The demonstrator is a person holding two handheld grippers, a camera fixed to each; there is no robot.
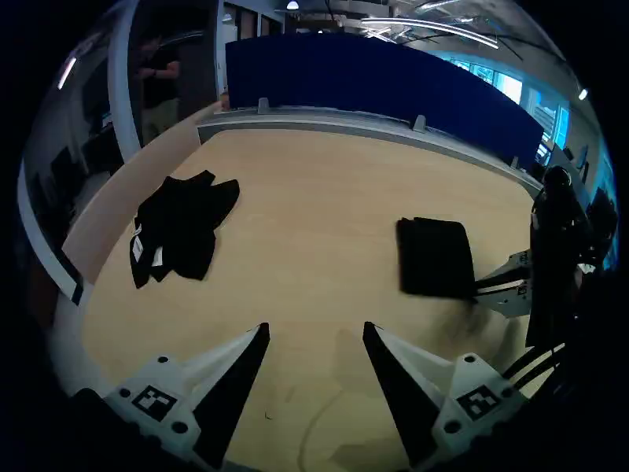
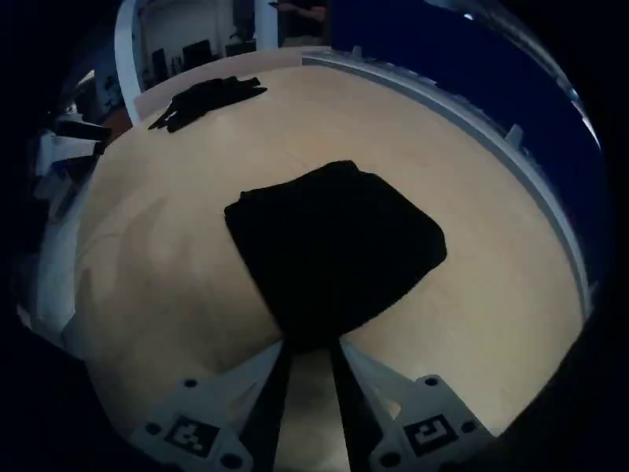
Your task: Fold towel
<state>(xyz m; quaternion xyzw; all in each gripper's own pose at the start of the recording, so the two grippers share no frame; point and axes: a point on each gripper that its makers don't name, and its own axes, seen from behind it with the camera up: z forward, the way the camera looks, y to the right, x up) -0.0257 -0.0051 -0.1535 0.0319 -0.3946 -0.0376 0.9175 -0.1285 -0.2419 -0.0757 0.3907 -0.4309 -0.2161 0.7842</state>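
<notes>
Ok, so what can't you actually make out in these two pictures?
- Right gripper view: whether the right tool truly pinches the folded towel. Its black fingertips merge with the black cloth.
- Left gripper view: what the crumpled black cloth is. It is too dark, and its white tags are too small to read.
- Both views: how many layers the folded towel has. The uniform black hides the folds.

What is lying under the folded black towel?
The folded black towel lies flat on the wooden table. Whatever is directly beneath the towel is covered.
</notes>
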